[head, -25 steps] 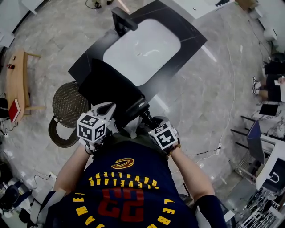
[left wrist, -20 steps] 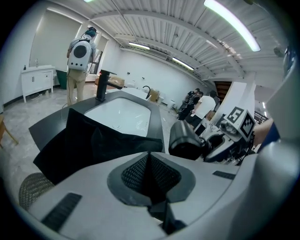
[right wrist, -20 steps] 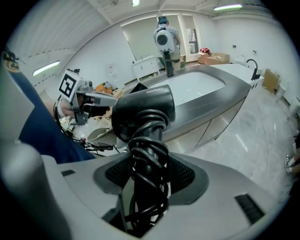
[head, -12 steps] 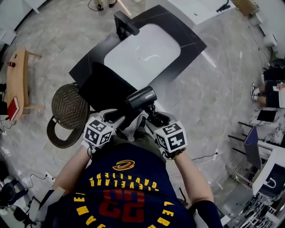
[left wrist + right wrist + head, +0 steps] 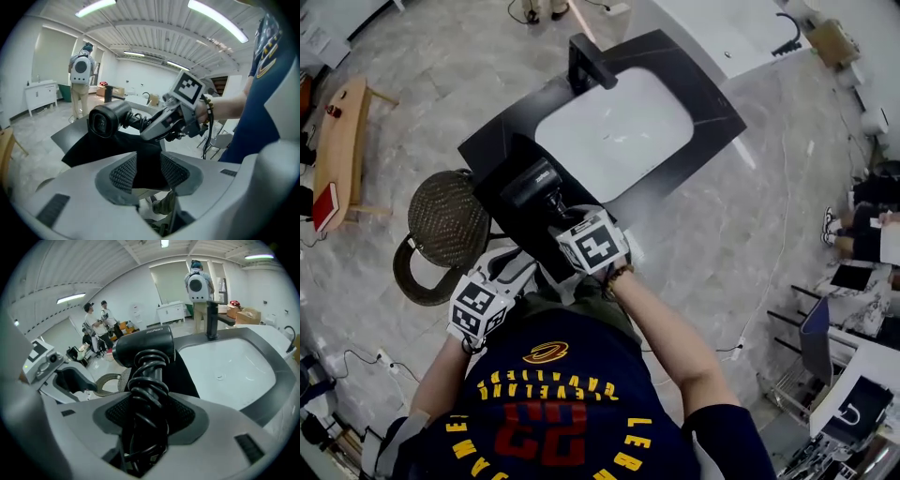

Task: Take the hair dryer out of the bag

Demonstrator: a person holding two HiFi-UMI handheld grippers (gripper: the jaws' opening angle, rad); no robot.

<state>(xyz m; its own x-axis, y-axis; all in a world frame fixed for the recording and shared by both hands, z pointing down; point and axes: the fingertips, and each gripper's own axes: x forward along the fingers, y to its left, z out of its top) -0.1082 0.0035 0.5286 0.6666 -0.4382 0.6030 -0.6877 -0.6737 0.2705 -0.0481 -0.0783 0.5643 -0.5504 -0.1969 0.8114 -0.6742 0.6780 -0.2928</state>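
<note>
1. The right gripper (image 5: 150, 414) is clamped on the hair dryer (image 5: 143, 350). Its jaws are on the handle, which has the black cord wound round it
2. The dryer's black barrel stands just past those jaws, crosswise to them. In the right gripper view its end points to the left
3. In the head view the dryer is held above the black bag (image 5: 492, 204). The bag lies on the dark counter (image 5: 703, 89) just left of the white sink (image 5: 619, 131)
4. The left gripper (image 5: 149, 171) has just been opening its jaws, which now stand wide. A fold of the bag's black cloth shows between the pads, and they do not press it
5. From the left gripper the dryer is ahead and higher, apart from its jaws
6. A woven basket (image 5: 445, 220) sits on the floor just left of the counter
</note>
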